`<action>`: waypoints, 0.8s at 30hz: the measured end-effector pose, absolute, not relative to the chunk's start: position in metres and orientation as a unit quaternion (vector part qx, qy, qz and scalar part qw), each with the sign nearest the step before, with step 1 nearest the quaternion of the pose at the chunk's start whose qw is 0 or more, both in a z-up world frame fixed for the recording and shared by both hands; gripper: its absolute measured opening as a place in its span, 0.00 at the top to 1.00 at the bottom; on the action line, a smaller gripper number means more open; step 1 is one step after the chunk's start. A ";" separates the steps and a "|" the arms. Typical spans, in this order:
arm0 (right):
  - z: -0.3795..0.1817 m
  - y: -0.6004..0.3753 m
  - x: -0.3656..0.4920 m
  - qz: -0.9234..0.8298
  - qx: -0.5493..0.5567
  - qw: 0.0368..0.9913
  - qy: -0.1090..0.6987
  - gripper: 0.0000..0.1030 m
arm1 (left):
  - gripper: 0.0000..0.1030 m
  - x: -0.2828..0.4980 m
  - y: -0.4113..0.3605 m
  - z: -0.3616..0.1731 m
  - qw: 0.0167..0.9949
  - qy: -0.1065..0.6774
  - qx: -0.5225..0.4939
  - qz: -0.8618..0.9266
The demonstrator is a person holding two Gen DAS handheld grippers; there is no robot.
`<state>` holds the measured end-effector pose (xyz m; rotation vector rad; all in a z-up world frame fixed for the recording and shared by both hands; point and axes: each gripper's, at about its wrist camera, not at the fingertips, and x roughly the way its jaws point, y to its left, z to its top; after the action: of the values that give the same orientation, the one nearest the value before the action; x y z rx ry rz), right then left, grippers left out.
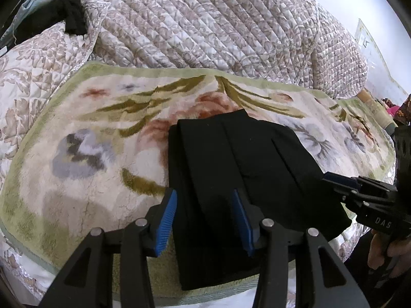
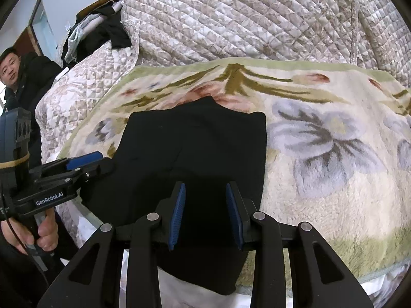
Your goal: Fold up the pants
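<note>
Both grippers are spread and holding nothing: left gripper (image 1: 205, 220) and right gripper (image 2: 207, 215) sit just over the near edge of the folded black pants (image 1: 239, 166). Pants lie mid-blanket (image 1: 90, 118), quilt (image 1: 205, 20) piled up at 12 o'clock.

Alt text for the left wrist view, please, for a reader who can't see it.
Folded black pants lie on a floral towel spread over a quilted bedspread. The left gripper is open above the pants' near edge, its blue-padded fingers apart. The right gripper reaches in from the right at the pants' side.
</note>
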<state>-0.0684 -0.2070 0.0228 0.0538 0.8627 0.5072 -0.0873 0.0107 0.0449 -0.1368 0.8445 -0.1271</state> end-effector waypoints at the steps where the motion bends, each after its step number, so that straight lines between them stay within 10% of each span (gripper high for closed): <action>1: 0.023 -0.207 -0.069 0.244 0.026 0.877 0.413 0.68 | 0.54 -0.087 0.011 0.045 0.908 0.410 -0.066 -0.062; 24: 0.025 -0.209 -0.066 0.249 0.035 0.875 0.413 0.64 | 0.53 -0.086 0.014 0.043 0.907 0.411 -0.075 -0.060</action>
<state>-0.0664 -0.2091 0.0251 0.0726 0.8632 0.5205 -0.0865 0.0142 0.0428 -0.1544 0.8484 -0.1247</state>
